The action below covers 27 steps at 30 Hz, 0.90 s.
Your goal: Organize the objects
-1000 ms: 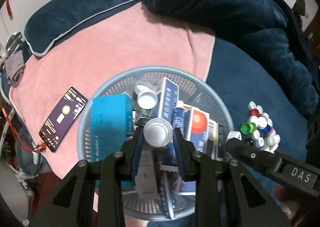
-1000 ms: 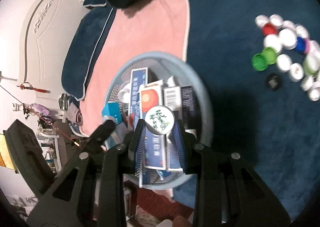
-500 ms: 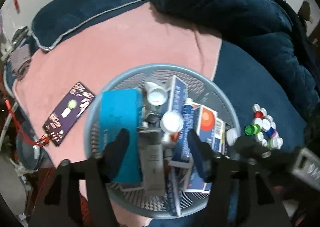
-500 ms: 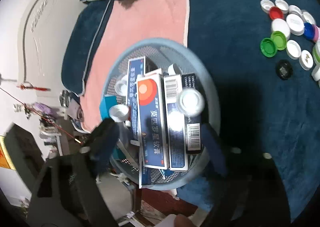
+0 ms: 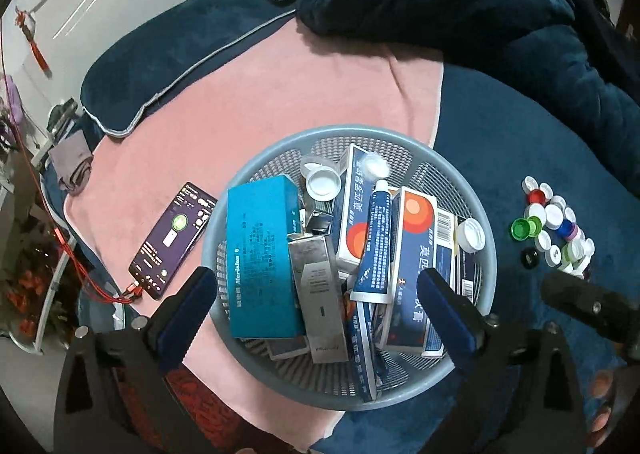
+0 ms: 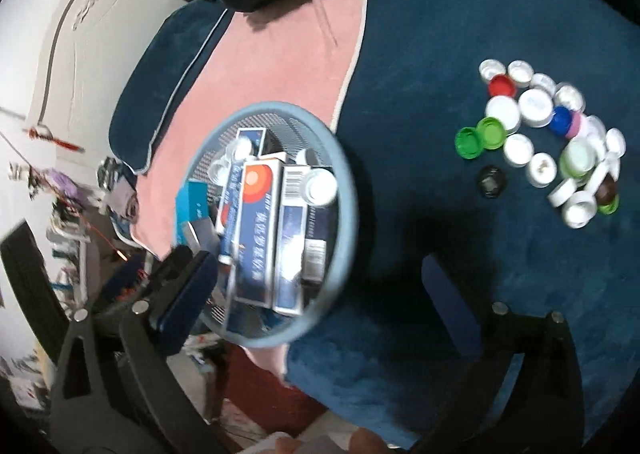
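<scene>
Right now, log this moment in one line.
left gripper: open | right gripper: open | round grey mesh basket: holds boxes, caps | loose bottle caps: on blue blanket

Right wrist view motion-blurred, box (image 6: pixel 256 230) lettering unreadable; basket (image 5: pixel 486 254) floor mostly hidden under cartons.

We count one grey mesh basket (image 5: pixel 248 189) sitting across the pink towel's (image 5: pixel 280 93) right edge. Inside it we see three loose white caps (image 5: pixel 323 183), one teal box (image 5: pixel 262 254), one silver box (image 5: pixel 320 286), one blue tube (image 5: pixel 376 242) and at least three blue-and-white cartons with orange circles (image 5: pixel 412 266); others underneath are too hidden to count. One phone (image 5: pixel 174 240) lies by the towel's left edge. On the blue blanket (image 6: pixel 440 33) we count roughly twenty-two loose caps (image 6: pixel 536 105): mostly white, at least three green, one red, one blue, one pink, one black.
</scene>
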### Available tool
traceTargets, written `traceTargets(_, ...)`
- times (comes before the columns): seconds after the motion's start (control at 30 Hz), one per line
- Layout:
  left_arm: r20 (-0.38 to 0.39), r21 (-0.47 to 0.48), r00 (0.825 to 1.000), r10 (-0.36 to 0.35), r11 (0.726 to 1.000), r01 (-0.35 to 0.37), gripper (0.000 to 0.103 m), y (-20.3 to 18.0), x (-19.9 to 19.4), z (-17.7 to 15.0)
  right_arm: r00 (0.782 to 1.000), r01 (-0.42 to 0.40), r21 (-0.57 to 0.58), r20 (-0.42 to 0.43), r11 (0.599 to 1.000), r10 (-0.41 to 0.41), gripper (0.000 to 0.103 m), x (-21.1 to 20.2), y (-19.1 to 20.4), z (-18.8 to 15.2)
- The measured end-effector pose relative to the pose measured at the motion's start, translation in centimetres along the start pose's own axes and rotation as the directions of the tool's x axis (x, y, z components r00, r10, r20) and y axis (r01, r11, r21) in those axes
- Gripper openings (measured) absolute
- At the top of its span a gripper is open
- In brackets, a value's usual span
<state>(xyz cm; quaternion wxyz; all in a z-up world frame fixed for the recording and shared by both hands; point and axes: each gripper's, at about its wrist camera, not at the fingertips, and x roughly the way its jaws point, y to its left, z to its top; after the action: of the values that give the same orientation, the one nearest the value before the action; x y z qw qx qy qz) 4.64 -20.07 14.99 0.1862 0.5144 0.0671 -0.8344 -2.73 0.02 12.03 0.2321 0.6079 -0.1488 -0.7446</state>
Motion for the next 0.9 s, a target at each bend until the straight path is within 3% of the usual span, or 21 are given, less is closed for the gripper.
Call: traceTargets(0.9, 0.005, 0.038, 0.996, 0.089, 0.995, -0.089, 0.101, -1.3, -0.5, -0.8, 1.000, 0.025, -0.018, 0.005, 1.000, -0.025, 0.103, -1.0, -0.3, -1.2)
